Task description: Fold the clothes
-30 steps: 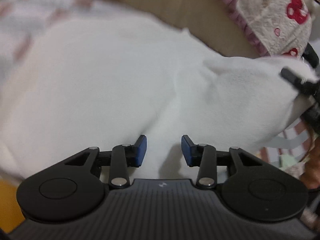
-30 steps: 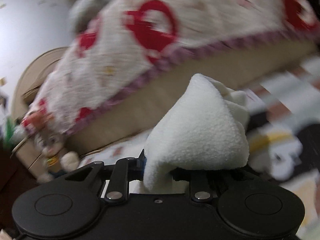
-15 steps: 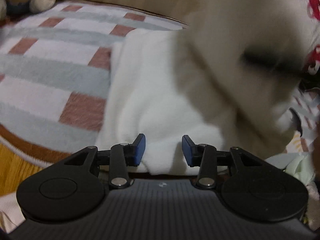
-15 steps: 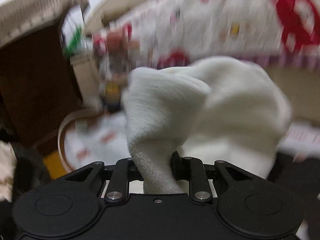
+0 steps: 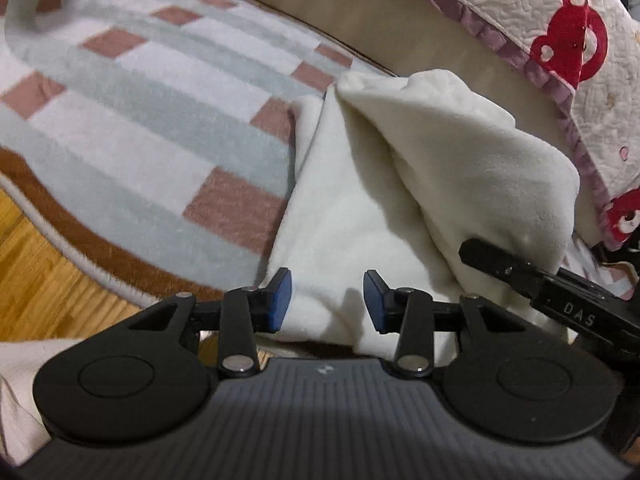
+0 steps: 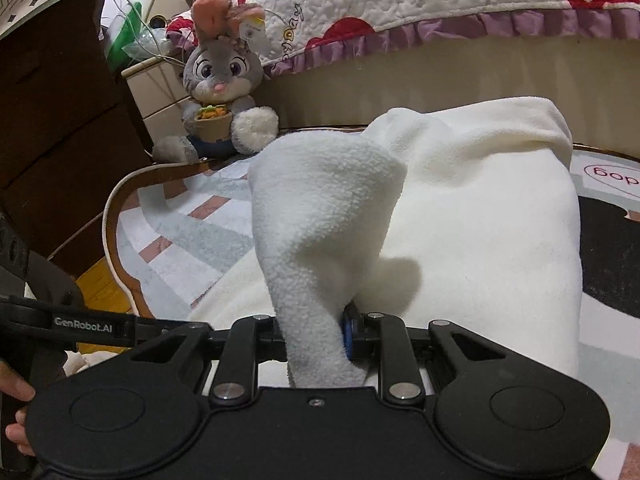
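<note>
From the left wrist view we see the left gripper with its blue pads standing partly apart. White cloth lies between and under them, and we cannot tell whether the pads press on it. The white fleece garment lies on the checked rug, folded over itself into a raised ridge close to the beige bed side. The quilt with red bears hangs over that side. The right gripper reaches in from the right edge, its black finger touching the garment's lower right part. A strip of wooden floor shows at the left, beyond the rug's brown border.

From the right wrist view we see what the other camera hides: the right gripper is closed narrowly on a bunched fold of the white fleece garment, which rises as a thick hump between the jaws and curves back down onto the rest of the cloth. Only here do we find the plush rabbit sitting against the bed side, a dark wooden cabinet at the left, and the black part of the rug with lettering at the right. The left gripper's arm enters at the left edge, with fingertips of the person's hand below it.
</note>
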Demonstrator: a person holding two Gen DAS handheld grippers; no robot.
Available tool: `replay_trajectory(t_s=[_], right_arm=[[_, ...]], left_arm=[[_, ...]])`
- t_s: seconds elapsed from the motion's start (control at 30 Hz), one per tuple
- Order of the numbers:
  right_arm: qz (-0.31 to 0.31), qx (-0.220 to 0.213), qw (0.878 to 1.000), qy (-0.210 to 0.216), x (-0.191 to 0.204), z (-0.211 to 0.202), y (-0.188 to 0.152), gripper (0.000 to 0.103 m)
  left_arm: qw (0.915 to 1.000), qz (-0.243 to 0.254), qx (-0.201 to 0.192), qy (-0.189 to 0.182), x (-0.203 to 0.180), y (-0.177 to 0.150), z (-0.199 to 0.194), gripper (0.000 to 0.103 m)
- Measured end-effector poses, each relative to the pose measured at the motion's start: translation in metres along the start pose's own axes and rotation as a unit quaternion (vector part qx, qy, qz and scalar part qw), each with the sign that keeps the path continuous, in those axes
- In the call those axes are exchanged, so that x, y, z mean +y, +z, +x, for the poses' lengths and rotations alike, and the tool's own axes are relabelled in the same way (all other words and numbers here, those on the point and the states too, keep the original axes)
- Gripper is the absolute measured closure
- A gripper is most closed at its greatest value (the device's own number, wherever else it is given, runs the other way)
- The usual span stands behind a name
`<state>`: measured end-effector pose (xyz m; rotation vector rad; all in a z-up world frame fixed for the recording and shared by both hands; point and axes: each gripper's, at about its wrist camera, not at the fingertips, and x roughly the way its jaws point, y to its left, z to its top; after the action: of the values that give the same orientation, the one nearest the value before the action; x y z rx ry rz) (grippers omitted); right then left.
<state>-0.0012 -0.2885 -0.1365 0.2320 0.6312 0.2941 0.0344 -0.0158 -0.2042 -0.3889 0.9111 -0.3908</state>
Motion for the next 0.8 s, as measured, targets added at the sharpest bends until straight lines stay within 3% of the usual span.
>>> replay_trajectory(t_s=[0.2,0.3,0.37,0.5,0.57,0.73,0.8], right_arm=[[0.022,-0.025,0.999,0.023,0.007,-0.013,0.014,0.077],[-0.022,-0.06,0.997,0.039,0.03,-0.031,0.036,0.077],[-0.061,-0.042,0.996,0.055,0.042,-0.021,0.037,0.077],[-0.135,0.06,0.989,0.027,0.052,0.031,-0.008,0.077],[-0.151,0.037,0.988,0.017,0.057,0.03,-0.024,0.076],[-0.183,0.058,0.981,-0.002,0.066,0.036,-0.018,0.075],[-0.205,0.057,0.977,-0.011,0.072,0.036,-0.022,0.07]], left_arm=[[1.0,-0.009,-0.002,0.003,0.002,-0.001,-0.001,0.064],[0.9996,-0.029,-0.003,-0.006,0.01,-0.002,0.0,0.064],[0.9987,-0.048,-0.005,-0.013,0.015,-0.002,0.0,0.064],[0.9983,-0.056,-0.007,-0.016,0.016,-0.002,0.0,0.064],[0.9982,-0.057,-0.008,-0.018,0.016,-0.003,-0.003,0.064],[0.9965,-0.071,-0.022,-0.038,0.017,-0.004,-0.02,0.06],[0.9953,-0.079,-0.028,-0.048,0.018,-0.004,-0.026,0.06]])
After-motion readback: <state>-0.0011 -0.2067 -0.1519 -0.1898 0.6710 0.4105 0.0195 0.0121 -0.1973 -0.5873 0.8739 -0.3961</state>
